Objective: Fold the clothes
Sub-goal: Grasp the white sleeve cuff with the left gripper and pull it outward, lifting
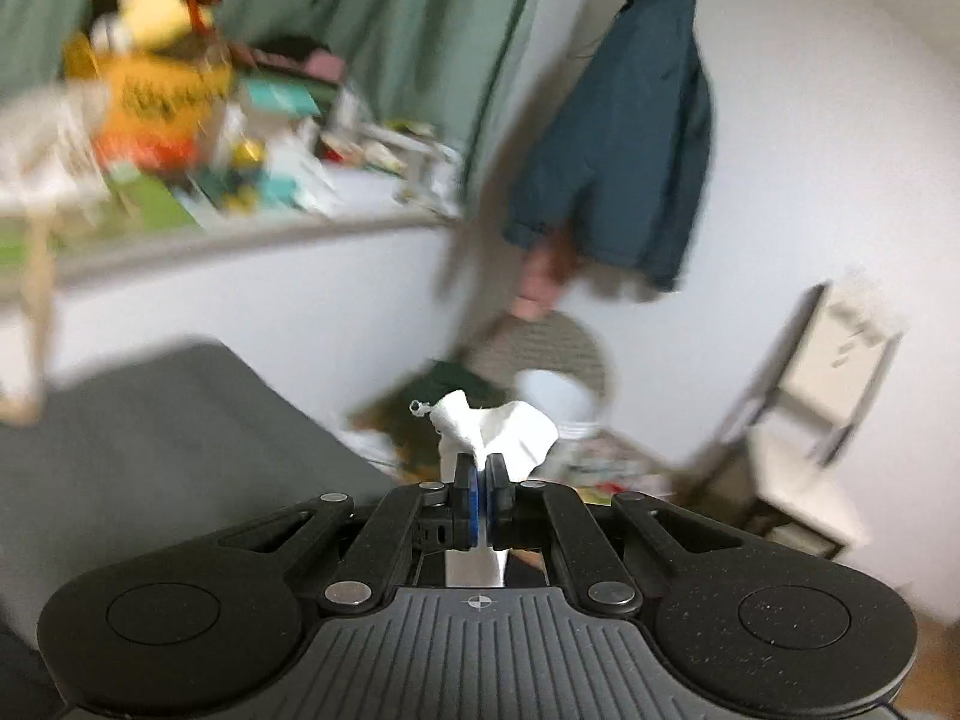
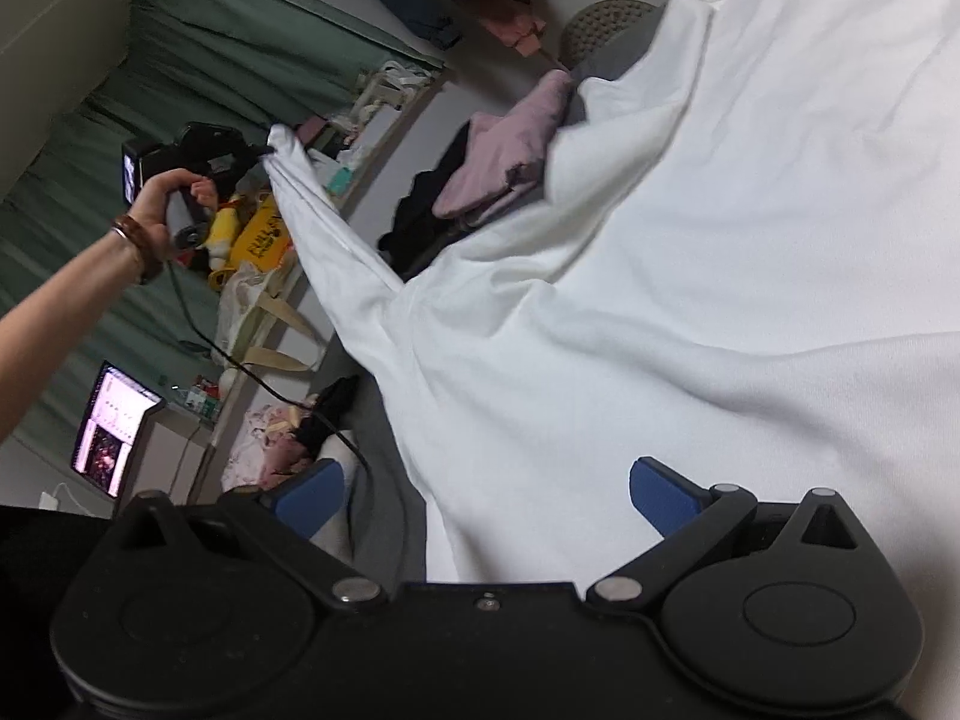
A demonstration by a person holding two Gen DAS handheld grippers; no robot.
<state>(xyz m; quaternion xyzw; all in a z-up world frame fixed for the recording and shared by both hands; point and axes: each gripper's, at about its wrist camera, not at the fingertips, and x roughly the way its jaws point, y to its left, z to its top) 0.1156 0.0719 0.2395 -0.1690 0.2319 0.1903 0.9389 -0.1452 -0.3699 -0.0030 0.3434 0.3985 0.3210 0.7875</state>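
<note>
A: Right, nearest first: how does the right tool (image 2: 486,495) stand?

B: Its blue-padded fingers (image 2: 660,495) are spread wide with nothing between them. Just beyond them lies the large white cotton garment (image 2: 690,300), spread in soft wrinkles over a grey bed (image 2: 384,468).

A: And the left tool (image 1: 481,495)?

B: Its jaws are pinched together on a bunched corner of that white garment, which sticks up past the fingertips in the left wrist view. From the right wrist view, the left tool (image 2: 204,147) is raised well above the bed in a person's bare hand (image 2: 159,204) with a brown wristband (image 2: 135,240), and the cloth runs taut from it down to the spread part.

A: What lies further off?

B: Beside the garment sit a folded pale pink cloth (image 2: 510,150) and a black one (image 2: 420,210). Past those a long shelf (image 2: 336,204) is crowded with a yellow bag (image 2: 261,237) and small items. Green curtains (image 2: 198,42) hang behind, a lit screen (image 2: 111,426) stands at the left, and a dark teal jacket (image 1: 636,120) hangs on the white wall. The left wrist view is blurred.
</note>
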